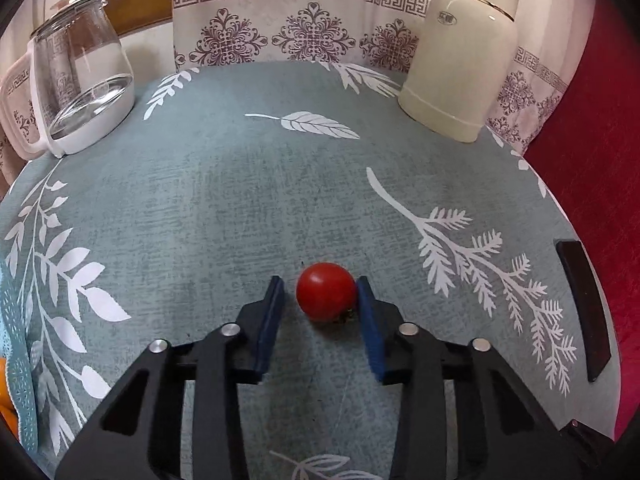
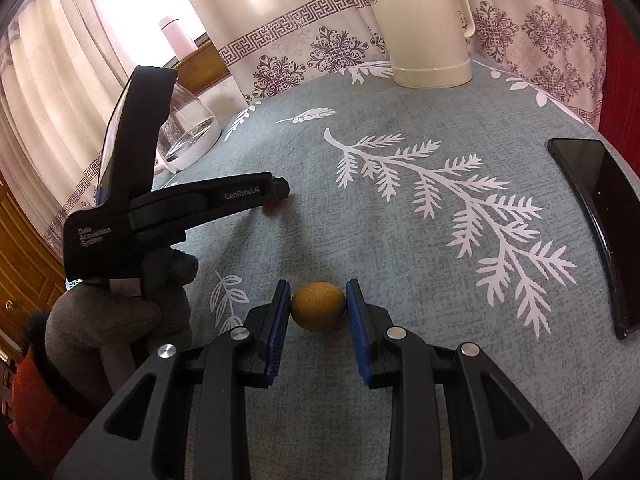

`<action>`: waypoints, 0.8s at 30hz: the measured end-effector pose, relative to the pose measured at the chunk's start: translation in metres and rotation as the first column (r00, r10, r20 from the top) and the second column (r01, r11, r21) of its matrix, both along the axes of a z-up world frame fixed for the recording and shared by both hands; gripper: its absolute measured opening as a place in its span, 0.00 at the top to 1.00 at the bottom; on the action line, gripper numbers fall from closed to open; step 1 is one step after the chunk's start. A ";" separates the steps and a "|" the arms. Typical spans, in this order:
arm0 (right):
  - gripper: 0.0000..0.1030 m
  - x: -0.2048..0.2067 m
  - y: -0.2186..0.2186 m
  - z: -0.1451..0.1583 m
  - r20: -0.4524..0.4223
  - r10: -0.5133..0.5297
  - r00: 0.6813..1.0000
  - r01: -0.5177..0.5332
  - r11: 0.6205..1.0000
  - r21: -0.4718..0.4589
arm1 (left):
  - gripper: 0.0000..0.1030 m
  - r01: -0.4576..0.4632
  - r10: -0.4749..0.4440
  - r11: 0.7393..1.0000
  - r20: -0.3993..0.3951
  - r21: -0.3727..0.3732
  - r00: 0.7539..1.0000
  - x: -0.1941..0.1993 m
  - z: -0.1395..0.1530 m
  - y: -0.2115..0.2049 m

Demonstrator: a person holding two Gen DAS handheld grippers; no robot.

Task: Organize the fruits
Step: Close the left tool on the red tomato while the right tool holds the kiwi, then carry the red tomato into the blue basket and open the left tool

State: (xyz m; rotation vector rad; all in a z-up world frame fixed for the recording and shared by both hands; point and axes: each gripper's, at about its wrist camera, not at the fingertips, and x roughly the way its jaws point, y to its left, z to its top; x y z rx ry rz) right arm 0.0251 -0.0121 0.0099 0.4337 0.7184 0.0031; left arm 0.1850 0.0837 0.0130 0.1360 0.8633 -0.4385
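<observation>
Left tongs [image 1: 318, 292] parted around the red tomato [image 1: 326, 297] — far pad touching; right tongs [image 2: 318, 300] bracket the yellow-brown fruit [image 2: 317, 306], unclenched. Centre each, squeeze gently — both would roll on the tabletop [image 1: 240, 200].

Daylight glows through patterned curtains [image 1: 276, 20] behind a table with a leaf-printed tablecloth [image 1: 224, 200].
</observation>
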 end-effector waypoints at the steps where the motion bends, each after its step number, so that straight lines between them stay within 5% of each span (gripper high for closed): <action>1: 0.72 0.000 0.000 0.000 0.000 0.000 1.000 0.000 1.000 0.000 | 0.68 -0.001 0.001 1.000 0.000 -0.006 1.000 0.000 0.000 0.001; 24: 0.72 -0.001 0.000 0.002 0.012 -0.002 1.000 0.002 1.000 0.006 | 0.71 -0.036 0.039 0.999 0.105 -0.030 0.994 -0.042 0.040 0.027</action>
